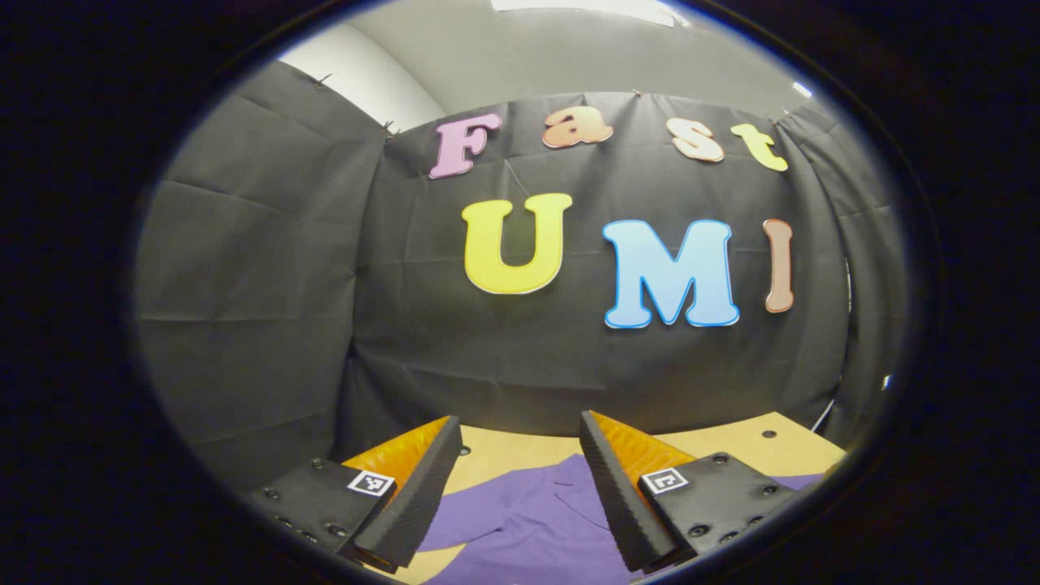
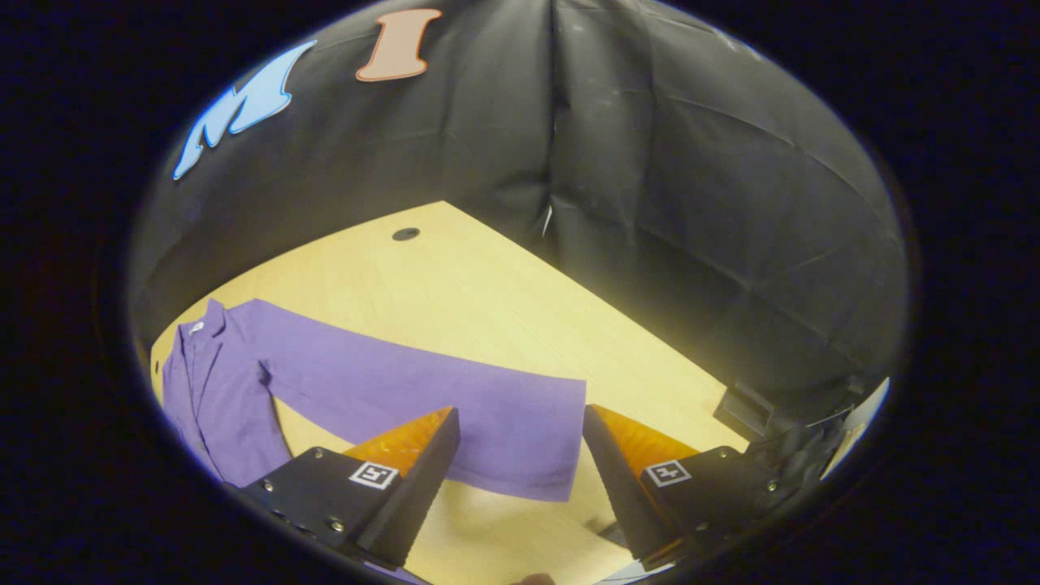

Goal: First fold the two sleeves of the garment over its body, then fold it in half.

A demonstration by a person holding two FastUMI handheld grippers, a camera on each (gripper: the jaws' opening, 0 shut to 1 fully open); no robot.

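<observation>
The shirt (image 2: 219, 390) is purple and lies flat on the surface (image 2: 455, 284), which is pale wood. In your right gripper view its collar sits toward the far left edge of the surface, its body runs down along that left side, and 1 long sleeve (image 2: 422, 398) stretches out straight across the surface toward the right, unfolded. The cuff end of that sleeve lies between the 2 fingers of your right tongs (image 2: 520, 443), which hang above it spread wide, gripping nothing. A small dark hole (image 2: 405, 234) marks the surface near its far corner, well apart from the shirt.

In your left gripper view your left tongs (image 1: 520, 455) are also spread wide and hold nothing. They point toward the booth wall, with the collar and upper body of the shirt (image 1: 536, 520) showing below and between the fingers. Whether these fingers touch the cloth you cannot tell from here.
</observation>
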